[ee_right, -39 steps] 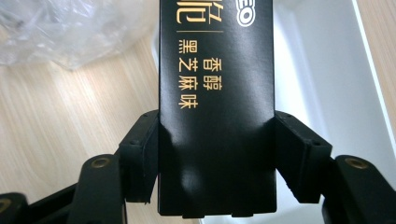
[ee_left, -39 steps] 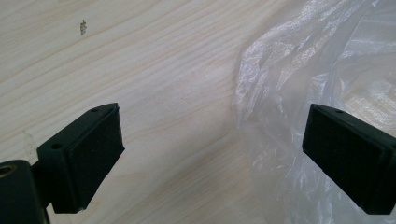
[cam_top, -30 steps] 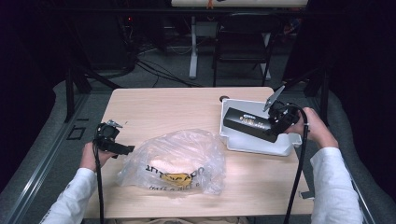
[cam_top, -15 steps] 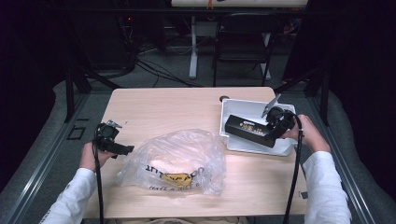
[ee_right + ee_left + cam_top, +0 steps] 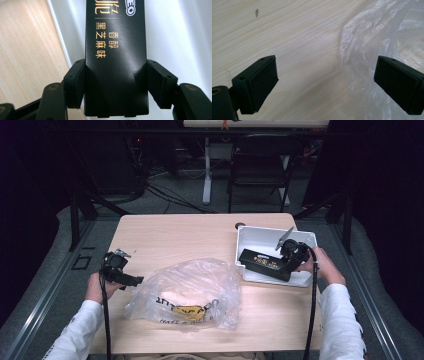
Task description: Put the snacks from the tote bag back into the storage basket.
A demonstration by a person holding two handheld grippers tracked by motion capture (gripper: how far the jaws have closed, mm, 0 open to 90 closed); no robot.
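A: Where is the black box point(image 5: 263, 263)?
B: Inside the white tub point(image 5: 250, 237) near the table's point(image 5: 165, 237) right edge, pinched by the right gripper point(image 5: 280, 268).
A: And the left gripper point(image 5: 134, 280)?
B: Jaws apart, at the left edge beside the plastic bag point(image 5: 187, 290).

Dark room; folding chair point(image 5: 259, 167) and cables point(image 5: 165, 195) are sitting on grey floor point(image 5: 150, 212) behind the lit wooden table point(image 5: 185, 237).

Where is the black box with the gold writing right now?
In the high view, the black box sits at the table's right side, inside the white bin, pinched by the right claw.
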